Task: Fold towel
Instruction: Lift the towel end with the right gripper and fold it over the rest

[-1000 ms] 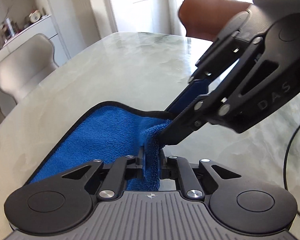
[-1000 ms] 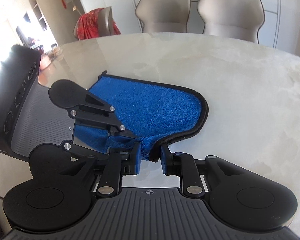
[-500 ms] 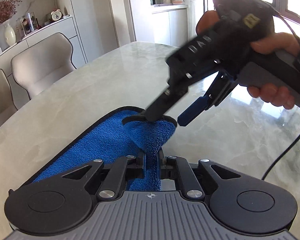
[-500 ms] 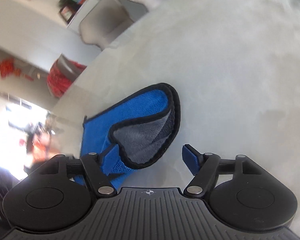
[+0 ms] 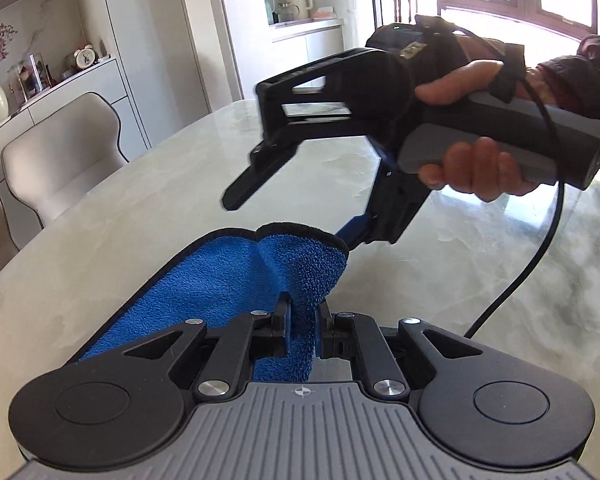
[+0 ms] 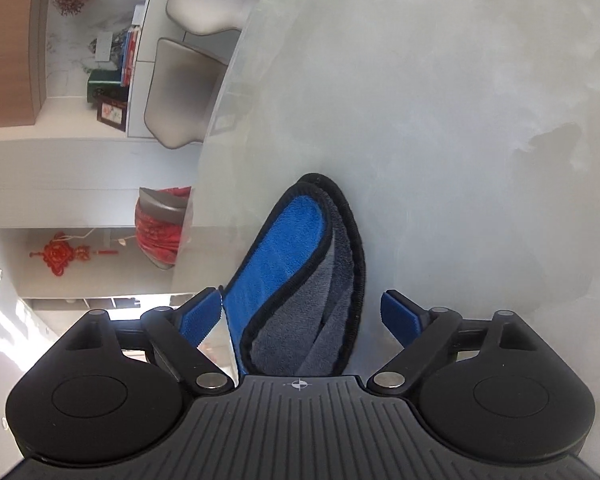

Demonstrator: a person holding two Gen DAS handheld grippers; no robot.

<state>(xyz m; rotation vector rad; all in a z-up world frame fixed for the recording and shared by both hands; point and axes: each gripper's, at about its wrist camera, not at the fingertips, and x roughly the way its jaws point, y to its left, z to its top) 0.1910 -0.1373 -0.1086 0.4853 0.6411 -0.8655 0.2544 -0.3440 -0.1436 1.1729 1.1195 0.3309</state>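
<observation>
My left gripper (image 5: 303, 330) pinches the blue black-edged terry towel (image 5: 228, 280); my right gripper (image 6: 300, 312), spread wide, probably straddles its raised corner. I'd close there squarely.

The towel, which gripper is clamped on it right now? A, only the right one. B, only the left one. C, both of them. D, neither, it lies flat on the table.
B: in the left wrist view the left gripper is shut on a raised fold of the towel, while the right gripper has its fingers spread wide on either side of the cloth, not pinching it.
</observation>
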